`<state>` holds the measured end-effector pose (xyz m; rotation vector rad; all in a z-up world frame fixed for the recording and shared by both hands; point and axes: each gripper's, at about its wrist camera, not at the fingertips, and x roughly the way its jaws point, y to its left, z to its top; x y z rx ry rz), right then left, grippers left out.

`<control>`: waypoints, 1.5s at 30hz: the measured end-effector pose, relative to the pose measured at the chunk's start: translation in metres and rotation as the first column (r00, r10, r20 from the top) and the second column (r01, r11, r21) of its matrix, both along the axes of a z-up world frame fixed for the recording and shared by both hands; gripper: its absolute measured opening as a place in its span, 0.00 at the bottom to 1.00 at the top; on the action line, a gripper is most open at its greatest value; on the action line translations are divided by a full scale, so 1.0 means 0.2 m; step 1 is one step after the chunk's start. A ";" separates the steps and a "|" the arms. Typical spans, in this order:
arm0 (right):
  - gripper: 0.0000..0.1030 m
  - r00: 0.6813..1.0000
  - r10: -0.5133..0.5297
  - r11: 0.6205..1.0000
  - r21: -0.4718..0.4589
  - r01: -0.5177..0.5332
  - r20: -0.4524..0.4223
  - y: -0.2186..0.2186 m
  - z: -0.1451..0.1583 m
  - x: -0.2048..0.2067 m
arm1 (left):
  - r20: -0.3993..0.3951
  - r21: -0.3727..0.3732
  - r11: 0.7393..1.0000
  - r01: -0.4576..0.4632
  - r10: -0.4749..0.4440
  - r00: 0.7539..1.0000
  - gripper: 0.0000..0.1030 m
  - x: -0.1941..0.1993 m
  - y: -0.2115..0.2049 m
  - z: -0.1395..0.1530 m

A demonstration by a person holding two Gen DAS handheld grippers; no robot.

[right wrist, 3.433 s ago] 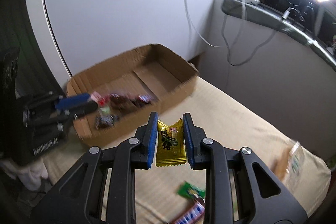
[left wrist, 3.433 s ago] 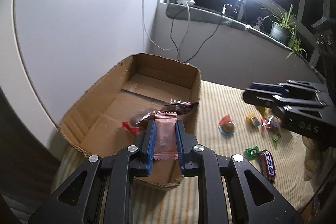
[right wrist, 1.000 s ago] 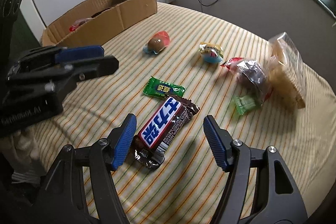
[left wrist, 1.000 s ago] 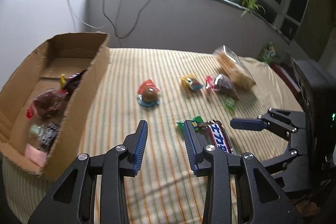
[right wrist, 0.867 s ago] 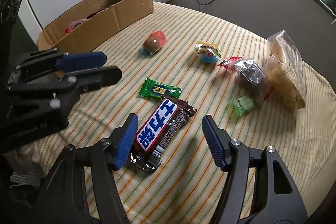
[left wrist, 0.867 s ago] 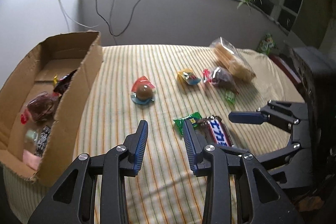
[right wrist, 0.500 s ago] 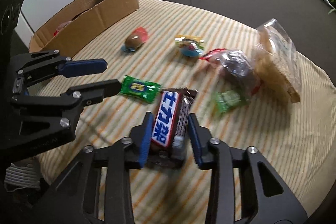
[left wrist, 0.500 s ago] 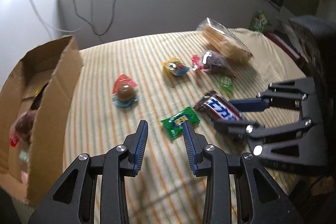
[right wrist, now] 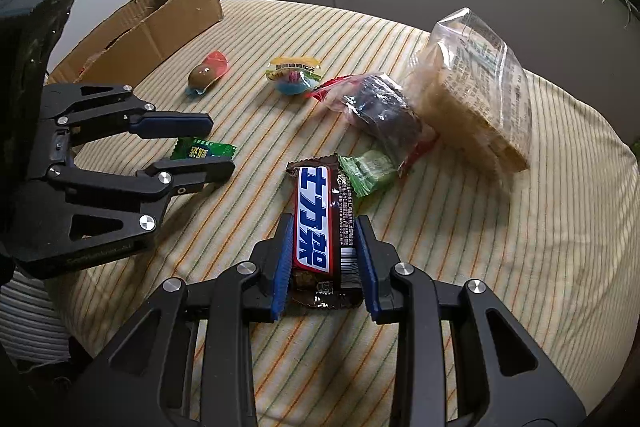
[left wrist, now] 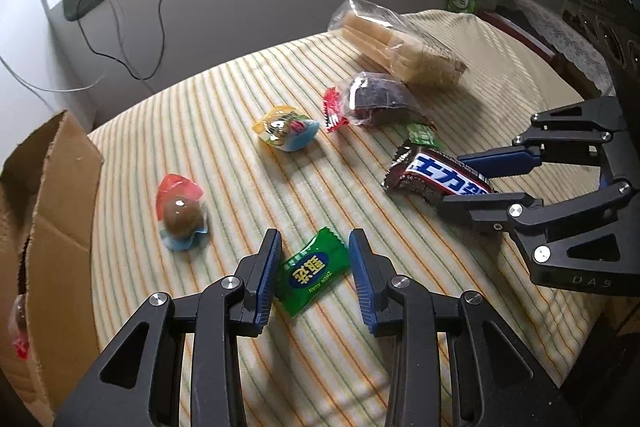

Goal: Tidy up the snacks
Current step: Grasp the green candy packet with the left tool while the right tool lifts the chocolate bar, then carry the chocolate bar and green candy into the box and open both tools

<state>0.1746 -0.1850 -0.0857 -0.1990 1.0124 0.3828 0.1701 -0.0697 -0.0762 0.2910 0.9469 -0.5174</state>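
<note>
1. Right gripper (right wrist: 323,263) is clamping down on the chocolate bar (right wrist: 320,223) – the bar is sitting lengthwise between the blue pads in the lower middle of the right wrist view, one end poking out toward the pale green candy (right wrist: 370,169). Can't tell if it's lifted off the striped cloth (right wrist: 520,267) yet.

2. Left gripper (left wrist: 314,269) is hanging with its jaws spread around the green candy (left wrist: 314,269) at bottom centre of the left wrist view. The pads look just clear of the wrapper on both sides, so I'm calling it not yet gripped.

3. The cardboard box (left wrist: 60,195) is running down the left edge of that view, and a few wrapped bits are peeking out inside it – so some sorting looks done already.

4. What's lying loose on the cloth besides those two: the chocolate egg in the red-and-blue wrapper (left wrist: 180,213) left of centre, the yellow-blue jelly cup (left wrist: 286,131) in the middle, the dark snack with red wrapper ends (left wrist: 374,99) above it to the right, the pale green candy, and the big clear bag of wafers (left wrist: 396,43) in the upper right.

5. My guess is we're somewhere around the middle – two items being handled right now, five more waiting, and the wafer bag is probably going to be the awkward one for these narrow jaws.
</note>
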 end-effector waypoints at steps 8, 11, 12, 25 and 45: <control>0.30 1.000 0.006 1.000 -0.002 -0.006 0.000 0.00 0.00 0.00 | -0.008 0.000 1.000 0.005 -0.005 1.000 0.28 -0.05 0.01 -0.01; 0.30 1.000 0.005 1.000 -0.001 -0.005 0.002 0.00 0.00 0.00 | 0.003 -0.001 1.000 -0.014 0.014 1.000 0.24 -0.07 0.02 -0.01; 0.33 1.000 0.006 1.000 0.000 -0.006 -0.001 0.00 0.00 0.00 | 0.011 0.002 1.000 -0.017 0.017 1.000 0.24 -0.08 0.02 -0.01; 0.29 1.000 -0.005 1.000 -0.019 0.005 0.018 0.02 -0.01 0.04 | 0.022 -0.077 0.988 -0.137 0.139 0.990 0.22 -0.13 0.08 0.01; 0.29 0.989 0.067 0.998 0.006 -0.068 0.129 0.23 0.25 -0.07 | 0.100 -0.225 0.943 -0.246 0.274 0.957 0.22 -0.23 0.35 0.23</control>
